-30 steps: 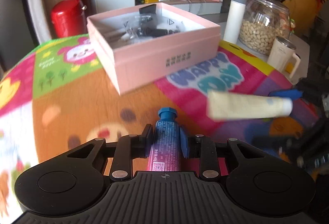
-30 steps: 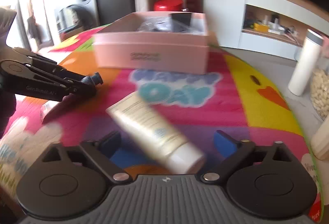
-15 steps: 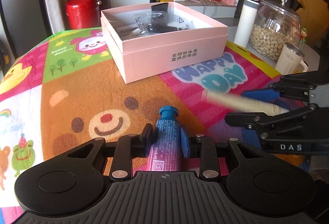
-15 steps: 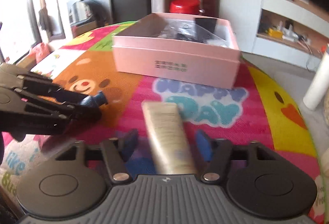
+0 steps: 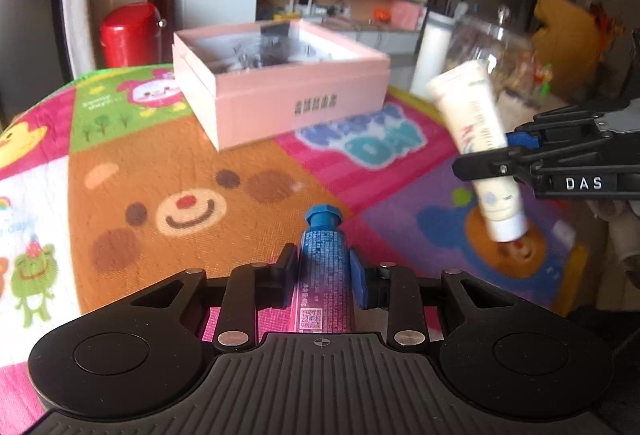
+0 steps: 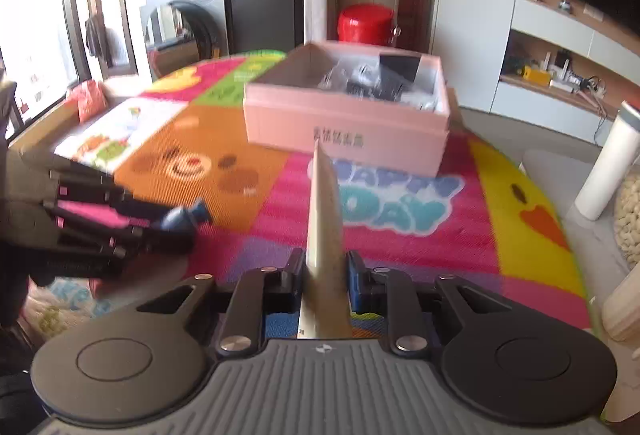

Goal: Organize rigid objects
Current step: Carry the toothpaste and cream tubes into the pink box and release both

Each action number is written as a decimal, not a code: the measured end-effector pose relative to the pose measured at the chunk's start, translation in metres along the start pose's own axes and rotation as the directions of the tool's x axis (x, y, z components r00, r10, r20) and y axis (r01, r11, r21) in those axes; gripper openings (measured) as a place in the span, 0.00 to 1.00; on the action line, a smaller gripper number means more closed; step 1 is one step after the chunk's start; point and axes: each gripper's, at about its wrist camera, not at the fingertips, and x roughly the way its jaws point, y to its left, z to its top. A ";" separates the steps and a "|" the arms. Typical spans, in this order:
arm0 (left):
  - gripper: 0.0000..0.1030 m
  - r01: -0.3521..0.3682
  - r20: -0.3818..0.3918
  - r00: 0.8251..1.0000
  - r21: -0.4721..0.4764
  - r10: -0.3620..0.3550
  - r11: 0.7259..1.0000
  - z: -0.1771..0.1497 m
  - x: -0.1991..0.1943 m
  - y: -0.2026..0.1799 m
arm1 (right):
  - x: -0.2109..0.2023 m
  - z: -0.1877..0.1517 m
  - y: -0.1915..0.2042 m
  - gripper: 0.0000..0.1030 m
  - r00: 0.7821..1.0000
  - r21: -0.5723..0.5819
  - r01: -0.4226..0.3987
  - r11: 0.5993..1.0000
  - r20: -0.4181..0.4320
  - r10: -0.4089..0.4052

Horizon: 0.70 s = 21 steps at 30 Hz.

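My left gripper (image 5: 323, 273) is shut on a blue and pink tube (image 5: 322, 267) with a blue cap, held above the colourful mat. My right gripper (image 6: 324, 275) is shut on a cream tube (image 6: 325, 231), held off the mat; in the left wrist view the cream tube (image 5: 476, 143) hangs tilted, cap down, in the right gripper (image 5: 504, 159). An open pink box (image 5: 280, 91) with dark items and clear wrapping inside stands beyond both tubes. It shows in the right wrist view (image 6: 348, 115) too. The left gripper (image 6: 160, 223) with its blue cap appears at the left there.
A colourful cartoon mat (image 5: 160, 171) covers the round table. A red canister (image 5: 130, 31) stands behind the box. A white cylinder (image 5: 432, 51) and a glass jar (image 5: 492, 47) stand at the right edge. Shelving stands beyond the table.
My right gripper has closed on the cream tube and lifted it off the mat, tipping it towards upright. My left gripper has kept its hold on the blue tube and pulled back from the box.
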 end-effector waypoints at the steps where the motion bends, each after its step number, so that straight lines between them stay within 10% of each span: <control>1: 0.30 0.000 0.024 1.000 0.002 0.000 1.000 0.004 -0.005 0.000 | -0.005 0.003 -0.001 0.20 1.000 0.002 0.001 1.000 0.018 -0.001; 13: 0.30 0.022 0.375 0.927 0.031 -0.032 0.999 0.145 -0.047 0.018 | -0.029 0.124 -0.024 0.19 0.969 -0.035 0.043 0.998 0.247 -0.033; 21: 0.31 0.089 0.129 0.988 -0.069 -0.080 0.994 0.211 0.082 0.072 | 0.088 0.202 -0.052 0.19 1.000 -0.015 0.014 1.000 0.012 -0.014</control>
